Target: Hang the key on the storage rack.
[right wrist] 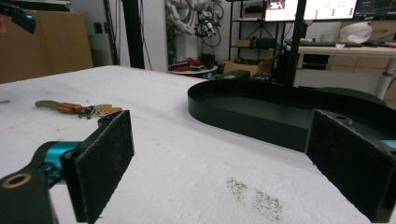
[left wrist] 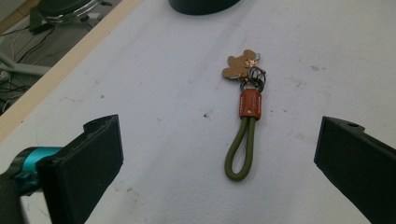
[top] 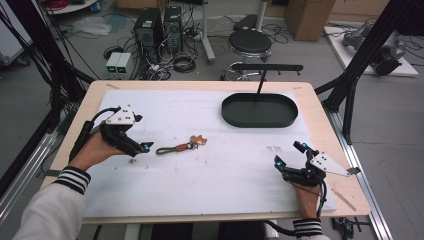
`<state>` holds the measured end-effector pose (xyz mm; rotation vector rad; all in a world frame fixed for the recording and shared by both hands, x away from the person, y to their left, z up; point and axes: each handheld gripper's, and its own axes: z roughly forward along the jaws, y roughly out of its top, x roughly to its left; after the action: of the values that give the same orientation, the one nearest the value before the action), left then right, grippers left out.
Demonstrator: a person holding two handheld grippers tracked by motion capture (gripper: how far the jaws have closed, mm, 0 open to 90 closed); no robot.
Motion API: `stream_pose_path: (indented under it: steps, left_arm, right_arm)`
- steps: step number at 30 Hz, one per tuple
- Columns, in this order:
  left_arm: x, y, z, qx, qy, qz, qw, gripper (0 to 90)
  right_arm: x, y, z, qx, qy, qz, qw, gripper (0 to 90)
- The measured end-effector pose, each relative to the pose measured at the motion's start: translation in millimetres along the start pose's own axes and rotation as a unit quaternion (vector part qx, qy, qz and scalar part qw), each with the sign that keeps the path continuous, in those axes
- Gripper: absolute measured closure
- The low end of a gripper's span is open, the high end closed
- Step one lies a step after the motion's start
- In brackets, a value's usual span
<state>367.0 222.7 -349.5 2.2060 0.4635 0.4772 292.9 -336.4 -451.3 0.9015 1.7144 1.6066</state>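
On the white mat, left of the middle, the keychain (top: 179, 146) is lying long-ways left to right. The left gripper (top: 141, 148) is sitting just beside its green loop, jaws wide open. The right gripper (top: 287, 155) is waiting far off, open too.

Black oval tray (top: 259, 111) near table (top: 320, 165) far right corner; upright post rising from it; dark smudge (right wrist: 256, 198) on white cover.
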Motion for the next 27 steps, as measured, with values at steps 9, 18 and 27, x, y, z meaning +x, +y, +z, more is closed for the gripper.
stream_pose_path:
  steps: [9,18,27]
  left_arm:
    - [-0.2,21.6,30.1,0.066,-0.051,0.044,0.9956,15.7]
    - [-1.0,33.1,52.0,0.11,-0.069,0.056,0.9899,15.8]
    - [-2.8,31.8,72.2,0.159,-0.087,0.065,0.9812,15.8]
  right_arm:
    - [0.1,0.0,0.1,0.0,0.0,0.001,1.0,7.0]
    - [0.0,0.0,0.0,0.0,0.001,0.0,1.0,7.0]
    - [-0.2,-0.1,0.0,0.0,0.001,0.001,1.0,7.0]
